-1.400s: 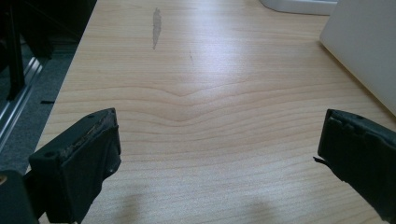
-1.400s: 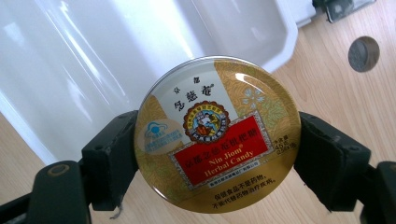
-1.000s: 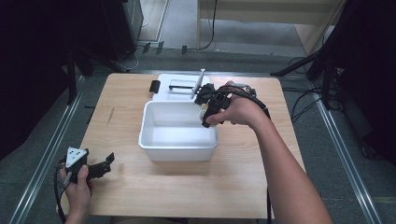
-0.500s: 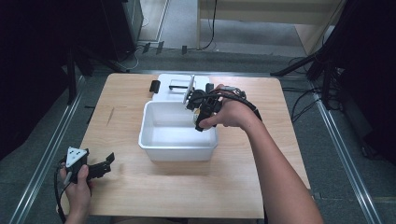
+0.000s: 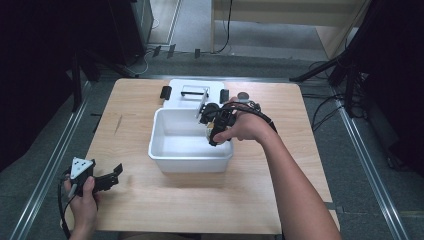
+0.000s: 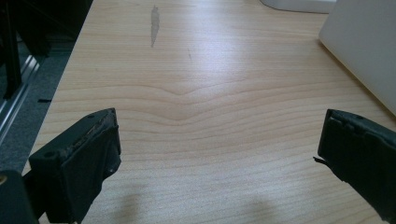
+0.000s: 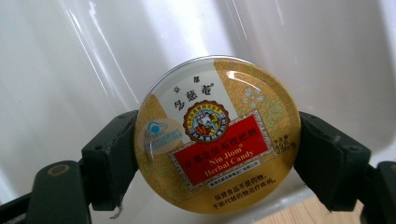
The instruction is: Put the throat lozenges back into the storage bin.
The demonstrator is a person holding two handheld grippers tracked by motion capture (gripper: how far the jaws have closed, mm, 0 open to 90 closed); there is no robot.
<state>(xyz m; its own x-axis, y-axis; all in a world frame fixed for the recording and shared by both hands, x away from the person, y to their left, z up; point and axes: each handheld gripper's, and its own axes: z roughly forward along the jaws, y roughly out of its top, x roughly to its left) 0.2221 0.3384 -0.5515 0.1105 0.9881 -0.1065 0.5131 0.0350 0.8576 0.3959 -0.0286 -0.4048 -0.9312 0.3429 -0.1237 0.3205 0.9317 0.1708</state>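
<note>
At the bottom of the right gripper view, the right gripper [image 7: 217, 154] is clamped on a round candy tin [image 7: 217, 135], one black jaw pressing each side of its rim at mid-height. The tin fills the centre of that frame, its gold lid with the red "Nin Jiom Herbal Candy" label facing the camera. It looks like a small, rigid, light metal tin, so it should carry without flexing. Its glossy lid and smooth curved rim are likely slippery, though, and the jaws meet the rim on narrow patches only. The present hold across the widest part seems the best one; a grip off that line would probably squeeze the tin out. It may rattle or dent if dropped, but it does not look fragile.

Behind the tin lies the white inside of the plastic bin [image 7: 70, 70]. A strip of the wooden table [image 7: 336, 212] shows at the lower right corner, so the tin probably hangs over the bin's near wall, though the close view makes this hard to fix.

In the high view, the left gripper [image 5: 112, 176] rests at the lower left of the frame, its jaws spread wide with nothing between them. The bin sits at the table's centre, with the right hand [image 5: 245, 125] above its upper right corner. Beyond it, at the table's far edge, lies a white lid [image 5: 192, 92] with black latches.
</note>
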